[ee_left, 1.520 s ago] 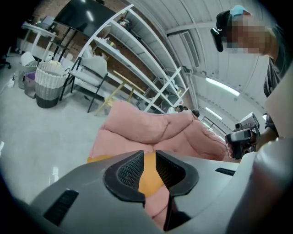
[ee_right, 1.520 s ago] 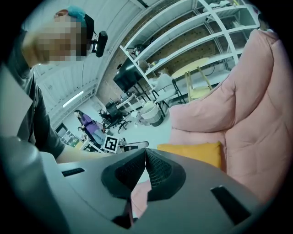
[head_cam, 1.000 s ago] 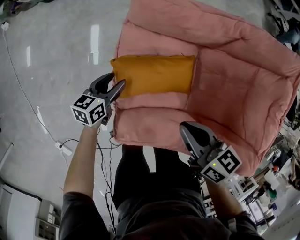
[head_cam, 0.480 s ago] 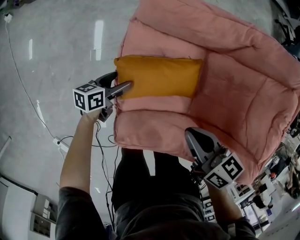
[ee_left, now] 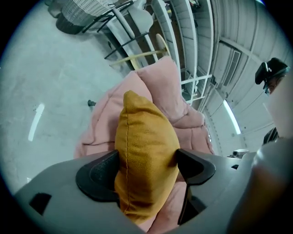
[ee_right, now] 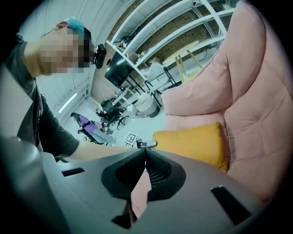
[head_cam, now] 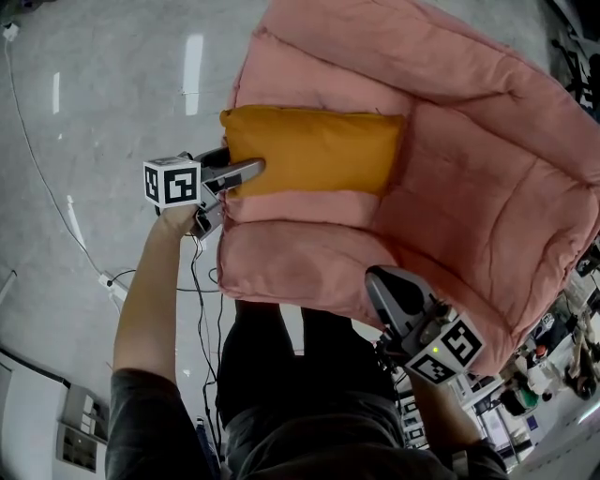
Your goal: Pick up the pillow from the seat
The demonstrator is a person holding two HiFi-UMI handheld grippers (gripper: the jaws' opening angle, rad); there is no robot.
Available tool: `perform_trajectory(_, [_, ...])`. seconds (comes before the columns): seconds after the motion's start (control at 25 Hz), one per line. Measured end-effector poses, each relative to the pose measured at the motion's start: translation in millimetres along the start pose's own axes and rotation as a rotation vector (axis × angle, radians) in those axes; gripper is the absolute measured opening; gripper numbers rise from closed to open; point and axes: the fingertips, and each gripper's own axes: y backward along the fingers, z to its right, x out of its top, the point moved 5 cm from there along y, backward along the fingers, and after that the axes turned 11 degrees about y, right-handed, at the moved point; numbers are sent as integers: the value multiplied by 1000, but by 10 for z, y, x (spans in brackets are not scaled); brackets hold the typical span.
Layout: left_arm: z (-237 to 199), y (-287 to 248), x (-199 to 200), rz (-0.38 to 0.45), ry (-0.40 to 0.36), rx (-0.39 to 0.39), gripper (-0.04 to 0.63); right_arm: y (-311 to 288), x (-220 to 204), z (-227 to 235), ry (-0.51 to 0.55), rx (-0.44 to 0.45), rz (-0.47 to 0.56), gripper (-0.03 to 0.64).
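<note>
An orange pillow (head_cam: 314, 150) lies across the seat of a pink padded chair (head_cam: 469, 187). My left gripper (head_cam: 246, 161) is at the pillow's left end. In the left gripper view the pillow (ee_left: 146, 151) stands edge-on between the two jaws and fills the gap between them. Those jaws are opening and spread wide; the pillow keeps its full thickness there and does not look pinched. My right gripper (head_cam: 380, 281) hangs in front of the chair's front edge, apart from the pillow, and its pads (ee_right: 155, 171) meet with nothing between them. From there the pillow (ee_right: 192, 141) shows on the seat.
The chair stands on a glossy grey floor with a cable and plug (head_cam: 112, 281) at the left. Cluttered benches (head_cam: 553, 366) lie at the right. Metal shelving (ee_right: 151, 32) and wicker chairs (ee_left: 91, 11) stand behind, with a seated person (ee_right: 89, 123) far off.
My left gripper has slid forward over the pillow's left end, and its jaws have spread around it. The right gripper has barely moved.
</note>
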Motion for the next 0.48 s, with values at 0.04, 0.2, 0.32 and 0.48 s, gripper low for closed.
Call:
perform_trajectory(0.04, [8,-10,5,-8,-6,3,393,-3,-2,6,-2,1,1,15])
perform_trajectory(0.2, [24,-46,10,-29,-25,35,393,-42,2,17,-16,2,18,15])
perform_trajectory(0.32, [47,-74,9,-35,-29,48,369,-35,6,25,-23,7,28,15])
perform_trajectory(0.48, [128,-40,9,-22,-28,63,304,26,47,34,-39,5,44,15])
